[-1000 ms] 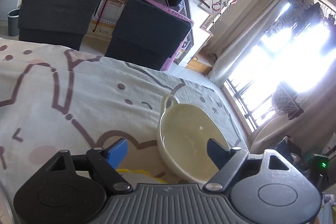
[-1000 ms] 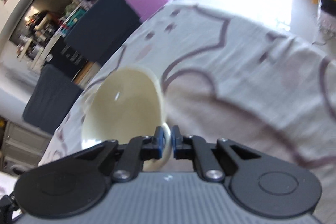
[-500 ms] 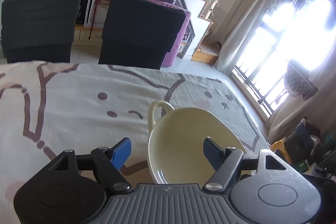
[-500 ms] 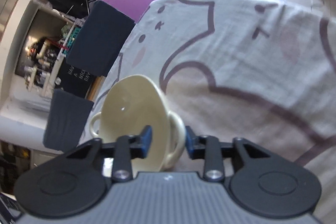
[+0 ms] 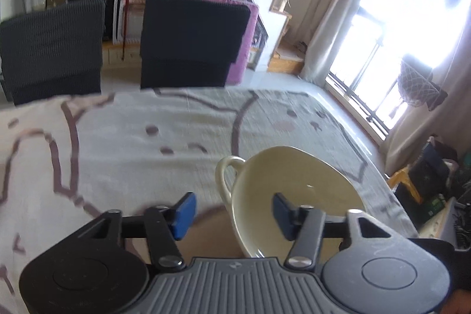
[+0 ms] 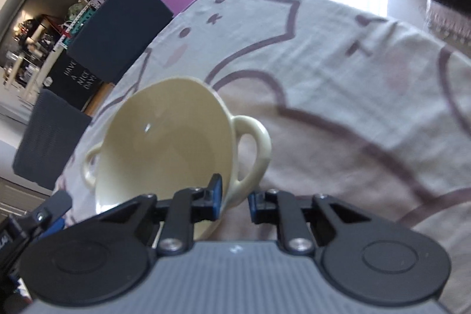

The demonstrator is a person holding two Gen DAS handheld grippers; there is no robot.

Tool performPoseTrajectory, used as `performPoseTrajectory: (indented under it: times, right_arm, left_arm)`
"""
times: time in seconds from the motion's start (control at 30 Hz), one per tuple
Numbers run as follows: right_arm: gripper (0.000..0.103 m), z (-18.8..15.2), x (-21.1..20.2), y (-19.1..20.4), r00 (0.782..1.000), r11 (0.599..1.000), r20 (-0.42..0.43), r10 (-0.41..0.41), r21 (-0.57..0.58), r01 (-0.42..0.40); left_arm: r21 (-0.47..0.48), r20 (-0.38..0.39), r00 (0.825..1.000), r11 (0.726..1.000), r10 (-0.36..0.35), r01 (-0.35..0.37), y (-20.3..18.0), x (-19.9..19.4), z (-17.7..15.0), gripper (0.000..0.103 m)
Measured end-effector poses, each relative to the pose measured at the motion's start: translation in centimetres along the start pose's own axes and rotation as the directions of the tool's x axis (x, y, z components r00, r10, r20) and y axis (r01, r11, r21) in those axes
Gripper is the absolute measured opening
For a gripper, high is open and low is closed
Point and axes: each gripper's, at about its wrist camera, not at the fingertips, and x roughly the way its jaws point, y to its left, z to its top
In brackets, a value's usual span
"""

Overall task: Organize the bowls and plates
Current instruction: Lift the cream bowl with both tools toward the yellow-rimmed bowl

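The cream, glossy ceramic bowl with two loop handles (image 6: 164,143) sits on the table, tilted on its side as both wrist views show it, near the edge closest to me and toward the window-side end. It rests on the pale cloth with the brown cartoon-cat outlines (image 5: 123,143) that covers the table.

My right gripper (image 6: 232,199) has its blue pads either side of the bowl's near wall, just where the right loop handle (image 6: 253,149) joins it. The jaws are narrow and closing; I see the rim between them, but I cannot tell that both pads press yet.

My left gripper (image 5: 232,211) stands about half wide and is closing too. One pad is over the inside of the bowl, the other outside, beside the far handle (image 5: 225,175); a clear gap shows on each side.

To do this well, I would finish the right-hand pinch on the wall rather than on the curved handle, which I judge would let the bowl swing. I would bring the left pads squarely onto the opposite rim before lifting, since glazed ceramic looks slippery.

Beyond the far edge stand two dark chairs (image 5: 188,40).
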Motion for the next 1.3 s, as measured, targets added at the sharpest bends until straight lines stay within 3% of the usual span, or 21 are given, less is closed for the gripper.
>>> performPoseTrajectory:
  times: [0.3,0.4,0.57,0.73,0.93,1.07,1.3]
  right_arm:
    - [0.019,-0.7,-4.1,-7.0,0.999,0.999,-0.039,0.007,-0.041,-0.008]
    - [0.018,-2.0,-6.9,-11.0,1.0,0.999,-0.003,0.022,-0.048,-0.022]
    - [0.019,-3.0,-9.5,-14.8,0.999,0.996,-0.005,0.042,-0.079,-0.042]
    - [0.019,-3.3,-10.7,-17.8,0.997,0.995,0.026,0.069,-0.073,-0.067]
    - [0.019,-2.7,-11.8,-18.8,0.996,0.993,0.055,0.063,-0.1,-0.057]
    - [0.026,-1.2,-12.1,-18.9,0.995,0.987,0.079,0.067,-0.149,-0.055]
    - [0.027,0.3,-11.7,-19.2,0.994,0.972,0.017,0.107,-0.21,-0.101]
  left_arm:
    - [0.061,-0.033,0.996,0.995,-0.081,0.083,-2.0,-2.6,-2.1,0.039]
    - [0.081,-0.063,0.991,0.989,-0.119,0.123,-3.0,-2.8,-2.8,0.028]
    - [0.084,-0.138,0.962,0.965,-0.235,0.248,-5.5,-2.6,-4.9,0.027]
    - [0.079,-0.167,0.958,0.965,-0.235,0.25,-6.8,-0.7,-5.8,0.027]
    - [0.043,-0.206,0.948,0.966,-0.242,0.256,-7.0,0.9,-6.2,0.027]
    - [-0.036,-0.209,0.935,0.958,-0.287,0.286,-6.6,1.1,-6.8,0.027]
    - [-0.041,-0.23,0.925,0.953,-0.303,0.301,-7.6,1.6,-7.6,0.027]
